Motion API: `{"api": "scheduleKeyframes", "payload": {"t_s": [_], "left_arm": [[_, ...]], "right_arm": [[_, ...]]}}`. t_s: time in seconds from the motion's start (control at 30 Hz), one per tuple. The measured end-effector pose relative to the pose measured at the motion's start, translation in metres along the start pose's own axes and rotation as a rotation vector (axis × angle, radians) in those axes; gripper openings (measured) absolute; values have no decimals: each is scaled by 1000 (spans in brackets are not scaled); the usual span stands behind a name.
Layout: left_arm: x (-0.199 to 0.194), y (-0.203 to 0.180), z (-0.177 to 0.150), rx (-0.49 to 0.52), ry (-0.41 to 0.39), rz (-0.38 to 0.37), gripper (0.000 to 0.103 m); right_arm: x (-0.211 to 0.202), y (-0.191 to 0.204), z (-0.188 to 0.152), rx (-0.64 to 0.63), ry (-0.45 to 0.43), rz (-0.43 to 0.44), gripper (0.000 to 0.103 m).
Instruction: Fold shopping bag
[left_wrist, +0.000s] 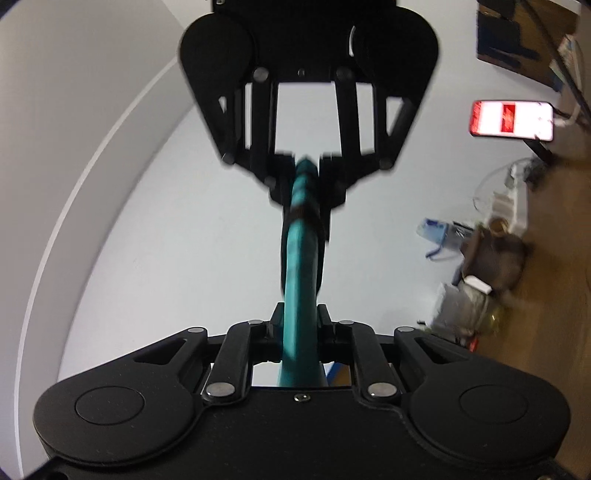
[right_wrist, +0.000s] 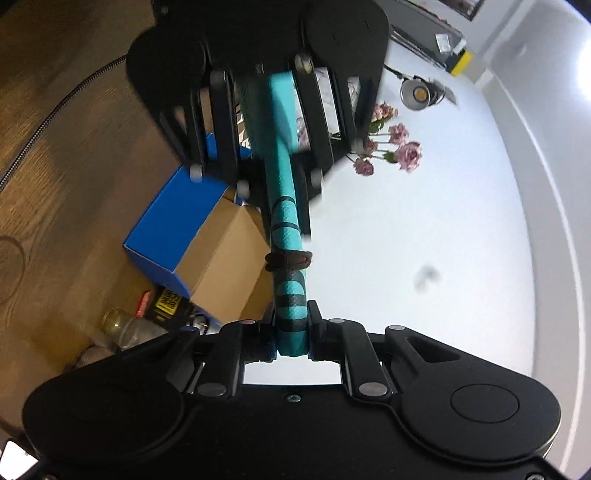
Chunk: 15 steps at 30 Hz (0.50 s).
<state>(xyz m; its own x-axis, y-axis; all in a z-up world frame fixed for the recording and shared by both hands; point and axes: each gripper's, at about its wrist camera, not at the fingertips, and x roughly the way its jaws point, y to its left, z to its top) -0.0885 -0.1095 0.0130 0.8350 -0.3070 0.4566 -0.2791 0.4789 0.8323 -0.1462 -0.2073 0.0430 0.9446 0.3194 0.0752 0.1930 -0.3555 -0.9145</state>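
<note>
We see the teal shopping bag (left_wrist: 300, 280) rolled into a long thin strip, held up in the air over the white table (left_wrist: 166, 240). Our left gripper (left_wrist: 300, 334) squeezes one end. Our right gripper (right_wrist: 292, 332) squeezes the other end, the one with dark stripes. A brown band (right_wrist: 290, 259) wraps around the strip. A blue and brown cardboard box (right_wrist: 192, 251) sits on the wood floor (right_wrist: 55, 147).

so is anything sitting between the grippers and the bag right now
Nothing visible. The teal shopping bag, bunched into a narrow band, is stretched between them: the left gripper is clamped on one end and the right gripper on the other.
</note>
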Motion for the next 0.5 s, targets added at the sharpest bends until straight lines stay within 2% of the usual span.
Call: {"api": "scheduleKeyframes", "payload": {"t_s": [0.07, 0.17, 0.27, 0.37, 0.43, 0.47, 0.5], "left_arm": [[-5, -1, -8, 14, 11, -16, 18], [-12, 6, -14, 15, 21, -31, 29], [-21, 23, 4, -51, -37, -30, 37], [-25, 27, 30, -33, -105, -13, 44], [-22, 25, 38, -33, -133, -1, 43], [-18, 25, 39, -42, -116, -14, 40], [-14, 24, 40, -51, -101, -25, 23]], "right_arm": [[2, 0, 0, 12, 10, 9, 15], [4, -5, -2, 48, 36, 21, 15], [5, -11, 3, 62, 49, 18, 15], [6, -14, 8, 56, 34, 1, 15], [4, -15, 7, 48, 23, -13, 15], [2, -15, 5, 45, 22, -23, 15], [1, -14, 3, 41, 21, -33, 15]]}}
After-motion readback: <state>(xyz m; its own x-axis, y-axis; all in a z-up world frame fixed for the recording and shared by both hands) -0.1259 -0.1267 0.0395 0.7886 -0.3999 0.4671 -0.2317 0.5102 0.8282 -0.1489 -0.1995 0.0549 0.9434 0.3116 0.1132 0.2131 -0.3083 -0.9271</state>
